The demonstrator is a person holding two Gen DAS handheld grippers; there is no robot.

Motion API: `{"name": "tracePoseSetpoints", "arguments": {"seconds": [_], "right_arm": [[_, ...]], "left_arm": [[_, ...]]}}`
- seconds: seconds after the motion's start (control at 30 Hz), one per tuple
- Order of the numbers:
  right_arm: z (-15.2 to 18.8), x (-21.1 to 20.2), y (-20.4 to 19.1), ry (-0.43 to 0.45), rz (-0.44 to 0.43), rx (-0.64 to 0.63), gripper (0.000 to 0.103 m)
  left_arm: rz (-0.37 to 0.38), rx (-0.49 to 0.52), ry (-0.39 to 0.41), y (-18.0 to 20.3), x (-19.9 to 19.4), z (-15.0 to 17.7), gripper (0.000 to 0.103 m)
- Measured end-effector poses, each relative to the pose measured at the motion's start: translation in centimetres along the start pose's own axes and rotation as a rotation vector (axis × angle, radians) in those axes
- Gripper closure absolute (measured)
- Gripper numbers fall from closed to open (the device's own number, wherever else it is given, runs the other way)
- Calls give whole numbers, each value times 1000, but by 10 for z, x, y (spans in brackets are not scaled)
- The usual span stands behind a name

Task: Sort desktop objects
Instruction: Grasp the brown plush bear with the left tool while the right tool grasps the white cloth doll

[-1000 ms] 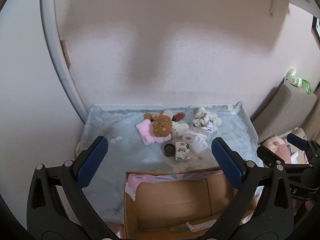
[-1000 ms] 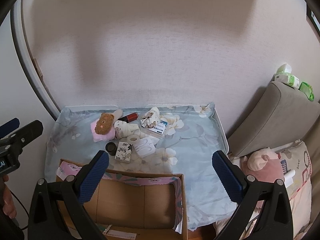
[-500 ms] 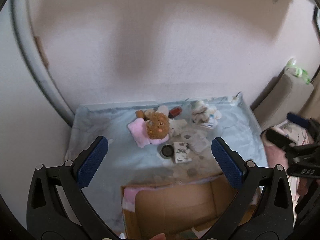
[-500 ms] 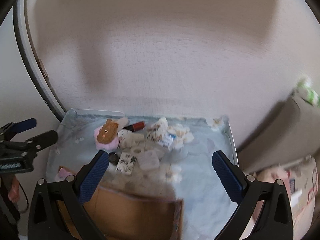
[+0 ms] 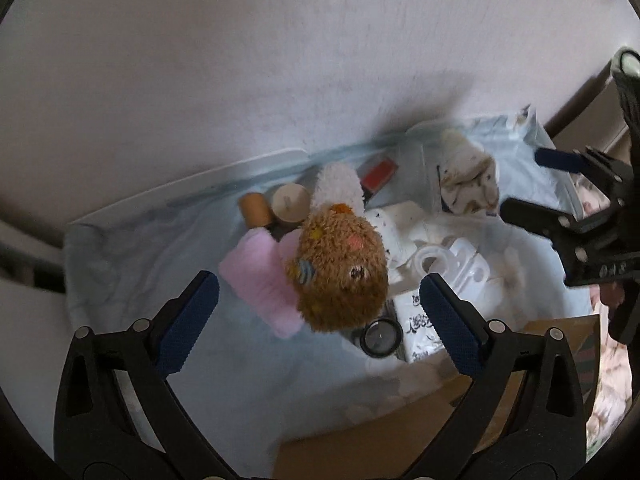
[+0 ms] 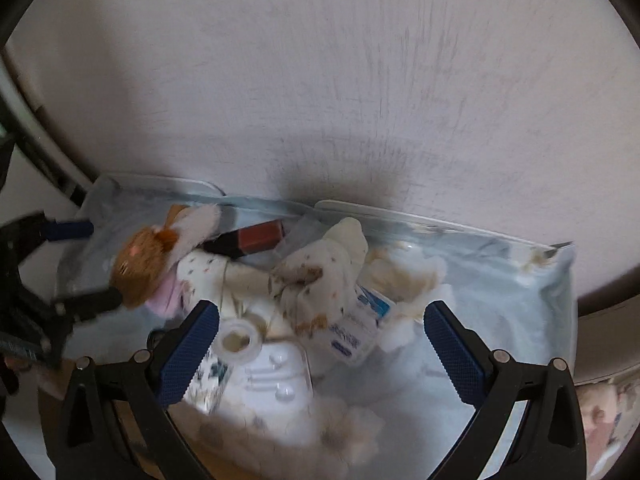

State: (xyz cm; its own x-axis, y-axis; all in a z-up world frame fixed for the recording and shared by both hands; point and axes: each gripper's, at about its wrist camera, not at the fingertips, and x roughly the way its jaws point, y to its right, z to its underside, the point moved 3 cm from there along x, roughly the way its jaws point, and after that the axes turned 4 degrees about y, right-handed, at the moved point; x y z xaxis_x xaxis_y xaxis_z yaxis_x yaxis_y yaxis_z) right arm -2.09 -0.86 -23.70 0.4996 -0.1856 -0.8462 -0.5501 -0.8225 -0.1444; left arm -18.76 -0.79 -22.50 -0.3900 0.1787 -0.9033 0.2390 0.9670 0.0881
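Near the back edge of the table (image 5: pixel 120 248), against the wall, lies the heap to be sorted, and both tools are closing on it. The left hand-held gripper (image 5: pixel 316 312) hangs over the brown plush toy (image 5: pixel 340 268), its blue pads wide apart, one to either side of the toy and touching nothing. The toy rests on a pink cloth (image 5: pixel 260 280); behind it stand two small round tubs (image 5: pixel 276 206) and a red-capped dark bottle (image 5: pixel 378 174). Just beside the toy, toward the front edge, are a black round lid (image 5: pixel 381 338) and a small printed tissue pack (image 5: pixel 420 326), with a clear plastic case (image 5: pixel 452 262) further right.

The right hand-held gripper (image 6: pixel 322 340) is likewise spread open and empty, set above a crumpled patterned cloth (image 6: pixel 320 276), a blue-and-white packet (image 6: pixel 356 332), a roll of tape (image 6: pixel 240 340) and the plastic case. The cardboard box (image 5: pixel 400 440) at the front edge looks like the place where things are meant to go, though its inside is hardly shown here.

By my reading this is the reach toward a first pick: nothing is held and no item seems to be in the box. The left tool seems aimed at the plush toy. The next move calls for lowering until the pads straddle the toy's head, then closing gently, since soft plush will give and may slip. The pink cloth may come up with it, as the two lie in contact. The right view is blurred, so its exact target cannot be told.
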Motion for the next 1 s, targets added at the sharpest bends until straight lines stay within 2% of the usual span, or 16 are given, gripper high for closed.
{"name": "tracePoseSetpoints", "arguments": {"seconds": [0.1,0.13,0.2,0.23,0.27,0.3,0.37,0.77,1.0], "right_arm": [[-8,16,1,4,15,14,5],[-10,21,0,-3,21,16,10],[-12,31,1,-29,27,21,20],[-13,37,3,-39,30,22,33],[-12,43,3,-59,23,23,45],[-11,47,2,-75,14,26,50],[-9,51,0,-89,-1,33,67],[-11,30,-17,-62,-4,7,70],[-14,-6,-20,-24,-25,6,70]], "left_arm": [[32,-2,-34,-3,18,-1,4],[30,-2,-44,-4,23,-2,6],[43,-4,-61,-6,32,-2,18],[56,-8,-71,-6,35,-2,33],[76,-12,-80,-7,37,-1,43],[109,-23,-93,-7,40,0,54],[121,-29,-94,-7,40,1,55],[142,-55,-36,-3,22,-13,59],[158,-41,35,4,-17,-17,59]]}}
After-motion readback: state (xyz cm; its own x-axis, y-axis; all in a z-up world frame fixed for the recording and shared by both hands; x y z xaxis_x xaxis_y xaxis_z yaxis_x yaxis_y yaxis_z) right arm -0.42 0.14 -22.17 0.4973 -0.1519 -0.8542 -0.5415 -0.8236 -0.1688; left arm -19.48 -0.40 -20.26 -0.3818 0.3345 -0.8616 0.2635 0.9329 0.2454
